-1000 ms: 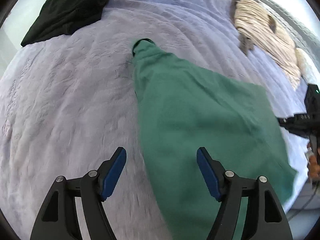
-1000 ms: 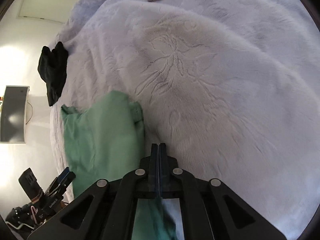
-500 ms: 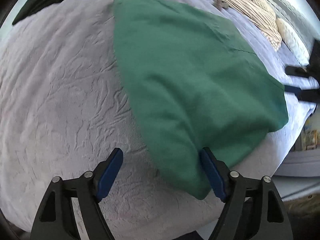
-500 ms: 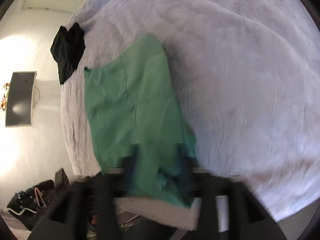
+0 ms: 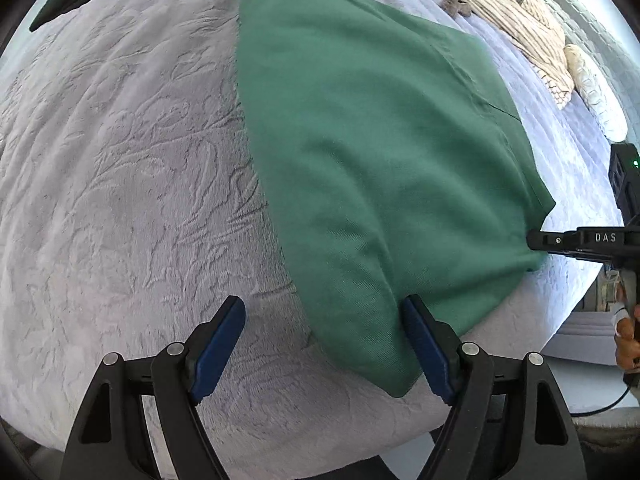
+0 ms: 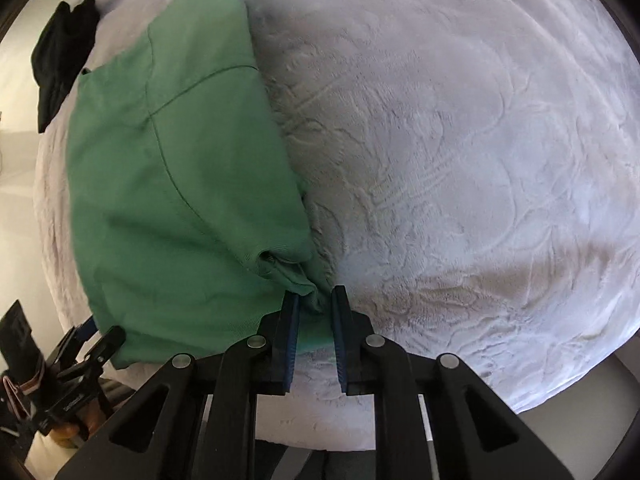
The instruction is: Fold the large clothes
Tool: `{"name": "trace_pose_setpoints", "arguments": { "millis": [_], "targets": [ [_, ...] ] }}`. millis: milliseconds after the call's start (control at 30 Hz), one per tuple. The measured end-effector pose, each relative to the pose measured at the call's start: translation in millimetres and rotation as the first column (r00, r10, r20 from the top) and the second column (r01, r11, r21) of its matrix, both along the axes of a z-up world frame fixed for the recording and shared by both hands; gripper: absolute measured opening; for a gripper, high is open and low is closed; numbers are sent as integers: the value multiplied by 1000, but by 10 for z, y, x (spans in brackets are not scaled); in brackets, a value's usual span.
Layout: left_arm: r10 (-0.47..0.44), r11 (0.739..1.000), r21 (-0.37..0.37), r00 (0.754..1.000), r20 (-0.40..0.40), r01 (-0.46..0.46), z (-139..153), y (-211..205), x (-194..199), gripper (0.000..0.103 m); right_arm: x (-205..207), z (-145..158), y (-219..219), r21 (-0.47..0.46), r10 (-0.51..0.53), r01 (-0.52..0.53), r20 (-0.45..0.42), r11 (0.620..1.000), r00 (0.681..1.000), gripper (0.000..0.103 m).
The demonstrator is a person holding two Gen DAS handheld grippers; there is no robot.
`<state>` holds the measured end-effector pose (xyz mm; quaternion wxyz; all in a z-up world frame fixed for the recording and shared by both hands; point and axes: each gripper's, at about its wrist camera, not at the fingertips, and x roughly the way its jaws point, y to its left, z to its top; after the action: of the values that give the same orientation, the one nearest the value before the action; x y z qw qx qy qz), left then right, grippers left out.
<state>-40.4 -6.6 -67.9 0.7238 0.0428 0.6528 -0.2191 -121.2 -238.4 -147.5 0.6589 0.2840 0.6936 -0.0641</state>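
A green garment lies spread on the lavender bedspread. My left gripper hangs open over the garment's near corner. That corner lies between the fingers, against the right pad, and is not pinched. In the right wrist view the green garment ends in a bunched corner. My right gripper is closing, and both pads touch that bunch. The left wrist view shows the right gripper at the garment's right corner. The left gripper shows at the lower left of the right wrist view.
A black garment lies at the far side of the bed, and a beige striped knit lies beyond the green one. The bedspread stretches bare to the right. The bed's near edge runs just below both grippers. A hand holds the right gripper.
Both grippers came back toward the bed's near edge and the green garment now lies spread flat. The right gripper went from shut to wide and has narrowed onto the corner. The left stayed open.
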Motion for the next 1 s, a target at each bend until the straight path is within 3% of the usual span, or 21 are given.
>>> {"name": "trace_pose_setpoints", "arguments": {
  "millis": [267,433,567,700,833,1000],
  "targets": [
    [108,992,70,994,-3,-107,14,-45,-83,87,112,83,81,-14,132,-133,-39,991,990,19],
    [141,986,89,990,-2,-141,15,-67,-141,87,168,564,-23,14,139,-141,96,990,986,19],
    [152,983,103,988,5,-152,9,-86,-185,87,321,827,29,-5,170,-173,212,985,962,18],
    [149,982,118,989,6,-149,19,-127,-217,87,549,561,140,-37,219,-216,141,976,965,18],
    [133,983,129,991,8,-133,72,-254,-264,87,589,167,10,-24,177,-176,51,984,983,14],
    [134,982,133,991,-2,-132,66,-324,-232,87,602,234,-86,4,144,-144,53,990,988,14]
  ]
}}
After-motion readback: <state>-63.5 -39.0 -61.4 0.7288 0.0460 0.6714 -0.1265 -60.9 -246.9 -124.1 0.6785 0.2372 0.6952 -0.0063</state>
